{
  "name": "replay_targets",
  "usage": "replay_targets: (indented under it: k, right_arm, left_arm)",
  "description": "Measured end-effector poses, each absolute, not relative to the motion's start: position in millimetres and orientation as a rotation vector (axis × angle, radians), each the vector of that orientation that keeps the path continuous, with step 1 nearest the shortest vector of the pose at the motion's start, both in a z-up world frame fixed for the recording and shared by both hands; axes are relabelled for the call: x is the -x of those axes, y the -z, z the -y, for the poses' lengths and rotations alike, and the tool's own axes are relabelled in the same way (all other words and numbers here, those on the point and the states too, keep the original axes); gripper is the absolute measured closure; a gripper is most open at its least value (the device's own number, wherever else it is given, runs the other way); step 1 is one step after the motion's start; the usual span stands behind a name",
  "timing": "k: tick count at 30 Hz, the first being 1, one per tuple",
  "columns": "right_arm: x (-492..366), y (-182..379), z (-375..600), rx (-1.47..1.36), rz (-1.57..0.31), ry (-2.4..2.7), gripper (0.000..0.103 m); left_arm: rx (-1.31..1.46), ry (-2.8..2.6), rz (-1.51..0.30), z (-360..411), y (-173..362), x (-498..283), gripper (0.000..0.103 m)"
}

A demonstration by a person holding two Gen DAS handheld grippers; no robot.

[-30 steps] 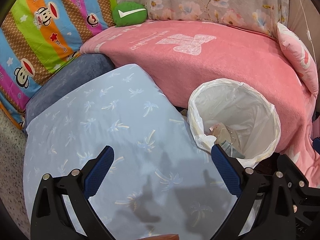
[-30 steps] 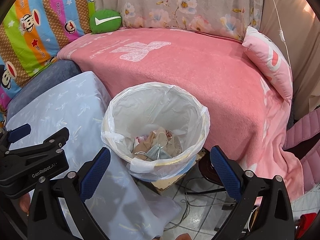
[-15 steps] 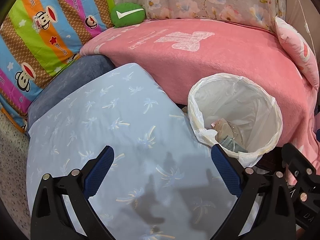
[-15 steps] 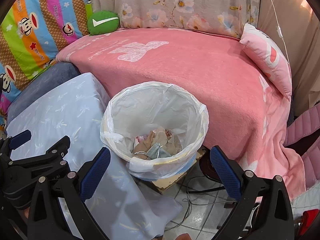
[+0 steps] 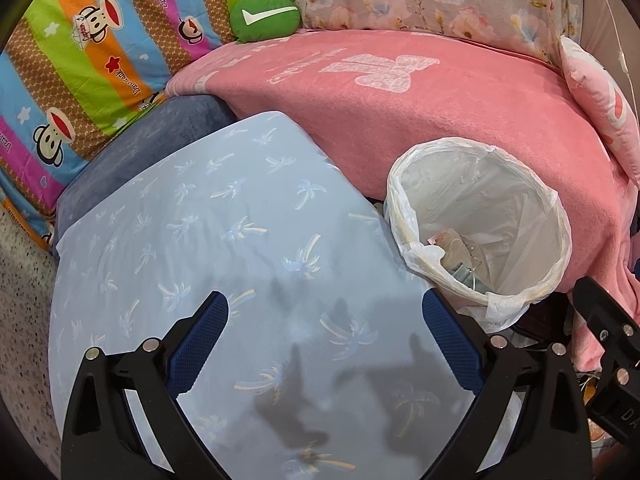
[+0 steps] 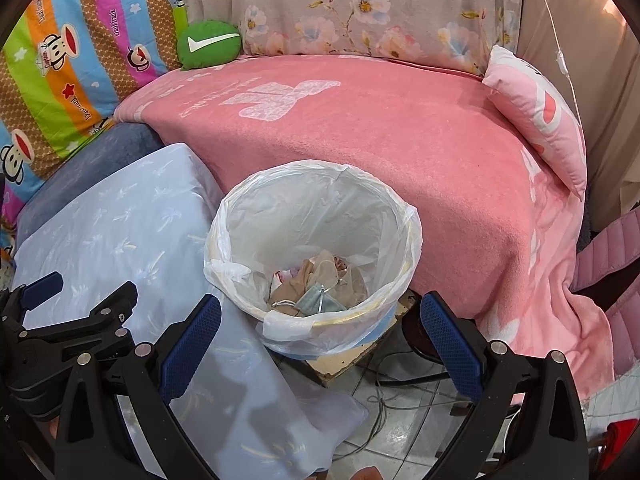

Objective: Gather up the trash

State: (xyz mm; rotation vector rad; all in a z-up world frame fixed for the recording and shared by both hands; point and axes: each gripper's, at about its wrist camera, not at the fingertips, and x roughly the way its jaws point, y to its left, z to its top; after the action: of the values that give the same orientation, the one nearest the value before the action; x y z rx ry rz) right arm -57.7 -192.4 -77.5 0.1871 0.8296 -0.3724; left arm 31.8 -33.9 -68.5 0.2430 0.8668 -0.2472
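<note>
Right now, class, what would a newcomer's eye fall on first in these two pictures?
Probably the white-lined trash bin, standing on the floor between the pink blanket and the pale blue palm-print cloth, with a face mask and crumpled scraps at its bottom. Next, the striped monkey-print bedding at far left. Both grippers hang open and empty.

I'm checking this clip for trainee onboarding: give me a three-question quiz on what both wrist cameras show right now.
1. True or false: the bin is lined with a white bag.
2. What lies in the bin? A) a face mask and crumpled scraps B) bottles C) nothing
3. Fill in: both the left gripper and the right gripper are ____ and hold nothing.

Key: 1 true; 2 A; 3 open.
</note>
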Motion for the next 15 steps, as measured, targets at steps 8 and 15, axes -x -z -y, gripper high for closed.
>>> replay_targets:
  k: [8,15]
  right_arm:
    - [54.6,77.0,189.7,-0.182,-0.835,0.367,0.006]
    - [53.9,75.4,189.8,-0.18,-0.831,0.367,0.006]
  left_arm:
    - [-0.229,0.246,-0.867,31.3,67.8,-32.1,0.009]
    - [-0.226,0.254,-0.858,29.4,63.7,-30.6,0.009]
